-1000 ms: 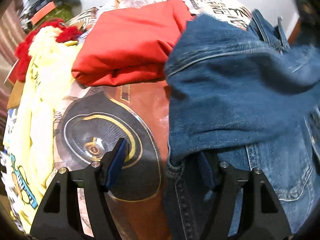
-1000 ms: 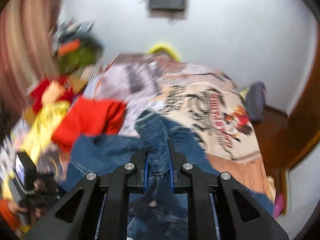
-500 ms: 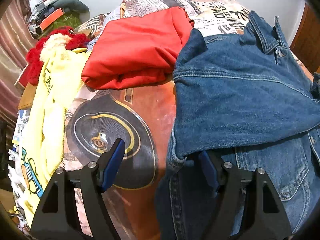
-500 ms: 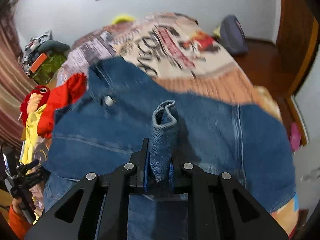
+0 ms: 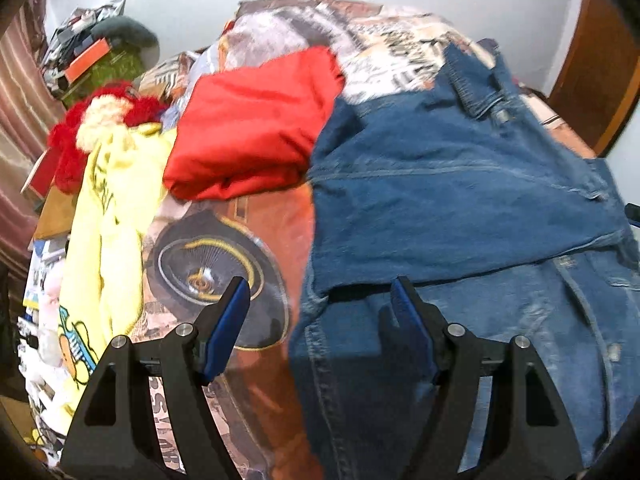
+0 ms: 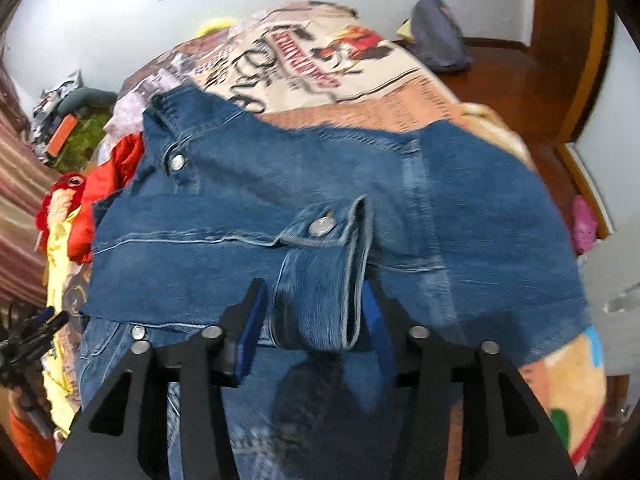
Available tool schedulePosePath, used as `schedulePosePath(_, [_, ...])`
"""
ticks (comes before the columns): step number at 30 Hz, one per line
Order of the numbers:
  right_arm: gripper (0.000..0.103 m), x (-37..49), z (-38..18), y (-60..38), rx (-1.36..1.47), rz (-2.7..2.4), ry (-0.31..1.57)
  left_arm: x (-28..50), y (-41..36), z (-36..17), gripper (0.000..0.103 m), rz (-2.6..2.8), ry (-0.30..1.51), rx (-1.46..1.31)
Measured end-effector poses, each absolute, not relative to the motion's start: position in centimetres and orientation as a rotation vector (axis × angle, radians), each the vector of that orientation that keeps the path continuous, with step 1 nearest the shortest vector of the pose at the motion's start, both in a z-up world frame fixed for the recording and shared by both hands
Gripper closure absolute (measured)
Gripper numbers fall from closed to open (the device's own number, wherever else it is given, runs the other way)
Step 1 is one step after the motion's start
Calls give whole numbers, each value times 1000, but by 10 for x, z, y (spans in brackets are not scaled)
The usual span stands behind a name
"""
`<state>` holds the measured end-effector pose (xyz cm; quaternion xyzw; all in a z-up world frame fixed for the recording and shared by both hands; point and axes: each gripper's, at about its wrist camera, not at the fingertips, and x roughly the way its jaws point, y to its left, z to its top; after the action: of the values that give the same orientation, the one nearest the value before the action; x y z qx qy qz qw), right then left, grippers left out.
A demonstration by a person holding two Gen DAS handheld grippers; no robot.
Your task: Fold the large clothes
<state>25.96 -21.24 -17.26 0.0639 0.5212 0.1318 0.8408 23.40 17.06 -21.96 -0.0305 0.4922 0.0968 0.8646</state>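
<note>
- Since the earlier frame, the right tongs (image 6: 310, 316) have spread apart and let go of the sleeve cuff (image 6: 320, 268), which they were pinching 0.5 s ago; the cuff now lies loose between the parted blue pads.
- Left tongs (image 5: 320, 312) hang wide open as before, gripping nothing, with the right-hand pad over denim and the left-hand pad over the printed bedspread (image 5: 248, 236).
- Spread on the bed just ahead of both tongs lies the denim jacket (image 5: 460, 184), its folded-in sleeve crossing the body from the left tongs' side toward the right tongs.
- That sleeve's long axis runs crosswise to both tongs, ending at the cuff right at the right tongs.
- Beyond the left tongs, further off to their left, sit a folded red garment (image 5: 252, 124) and a yellow garment (image 5: 108, 208), well clear of the fold.
- Judging from this, the right hand is nearer to the cuff; the jacket's near-left edge sits closest to the left tongs for the next fold.
</note>
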Motion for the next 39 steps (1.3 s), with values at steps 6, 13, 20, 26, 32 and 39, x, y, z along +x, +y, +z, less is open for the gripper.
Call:
schedulePosePath(6, [37,246,-136,-249,179,233,1022,242,143,-180,31,145,944,-46])
schedulePosePath(13, [28,230,-103,-307,280,161,923,266,105,-141,23,75,834,-41])
schedulePosePath(20, [22,227,-129,-370,424,28,951,295,66,-141,22,7,820,-47])
schedulePosePath(26, [22,242,-196,-412,613,-32,1105,313,39,-166,22,-42,881,-40])
schedulePosePath(32, [22,252,-251,-435,839,-30,1191,322,28,-186,22,-54,926,-25])
schedulePosePath(39, [21,268,-275,-447,916,-81,1155,331,35,-200,22,-32,955,-63])
